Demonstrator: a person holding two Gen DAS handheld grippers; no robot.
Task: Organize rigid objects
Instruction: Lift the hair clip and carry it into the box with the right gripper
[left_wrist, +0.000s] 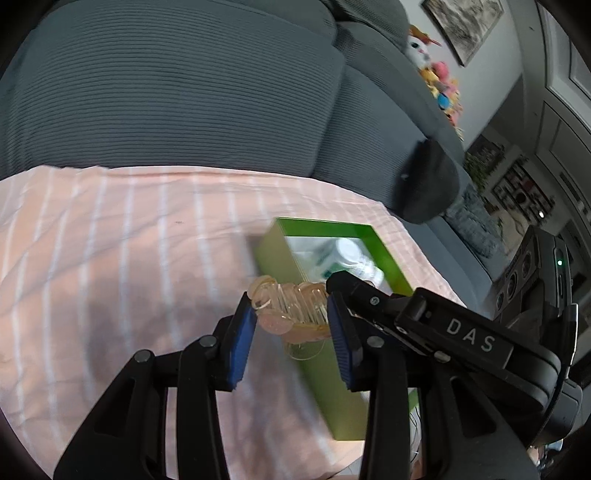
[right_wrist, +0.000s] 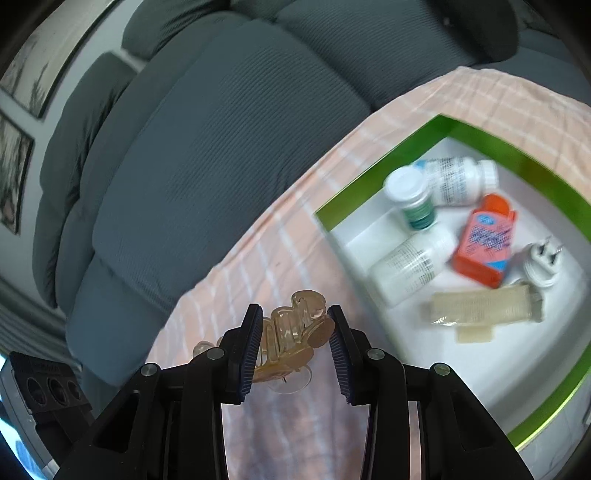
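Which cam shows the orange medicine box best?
Right wrist view: the orange rectangular medicine box lies in plain sight inside the green-rimmed white tray, label up, though blurred. In the left wrist view the tray's near wall and a hand-held gripper hide it.

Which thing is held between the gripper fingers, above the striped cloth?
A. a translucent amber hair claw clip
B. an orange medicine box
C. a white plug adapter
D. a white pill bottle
A: the translucent amber hair claw clip sits between the blue pads of the right gripper and also of the left gripper, while the bottles, the orange box and the plug lie inside the green box.
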